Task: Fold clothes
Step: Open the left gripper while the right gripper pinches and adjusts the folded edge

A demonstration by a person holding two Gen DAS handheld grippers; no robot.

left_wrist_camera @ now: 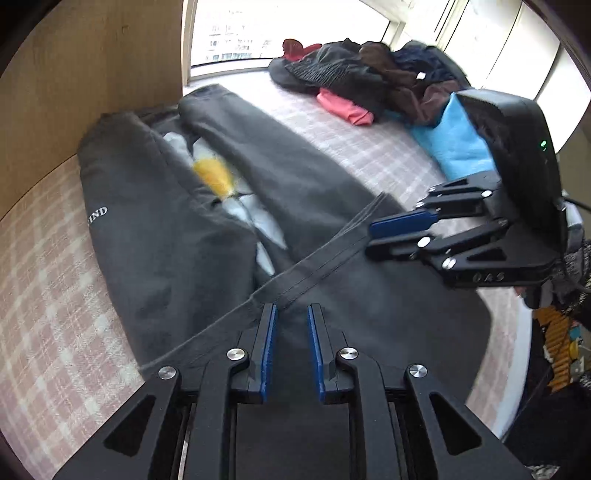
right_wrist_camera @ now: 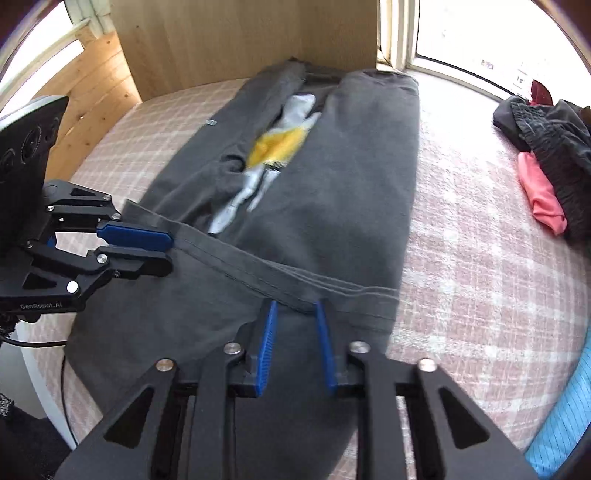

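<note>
1. On the pink plaid bed (right_wrist_camera: 480, 266) lies a dark grey shirt (right_wrist_camera: 332, 184), spread lengthwise toward the wooden headboard (right_wrist_camera: 240, 40), its two long sides already turned inward so that only a strip of the yellow and pale blue print (right_wrist_camera: 277, 147) shows between them.
2. Nearest the cameras, the stitched hem (left_wrist_camera: 317, 266) runs across the cloth at the tips of both tools.
3. At one end of that hem the left gripper (left_wrist_camera: 291, 314) has its blue pads narrowly apart with the hem edge at their tips; whether it actually pinches the cloth I cannot tell.
4. Further along, the right gripper (right_wrist_camera: 295, 310) is likewise narrowly parted over the hem, grip uncertain.
5. By my judgement the side folds are done; carrying the hem up toward the collar remains, perhaps twice.
6. Beyond the shirt, a heap of unfolded clothes (left_wrist_camera: 369, 77) waits by the window (left_wrist_camera: 258, 29), so most of the job is left.
</note>
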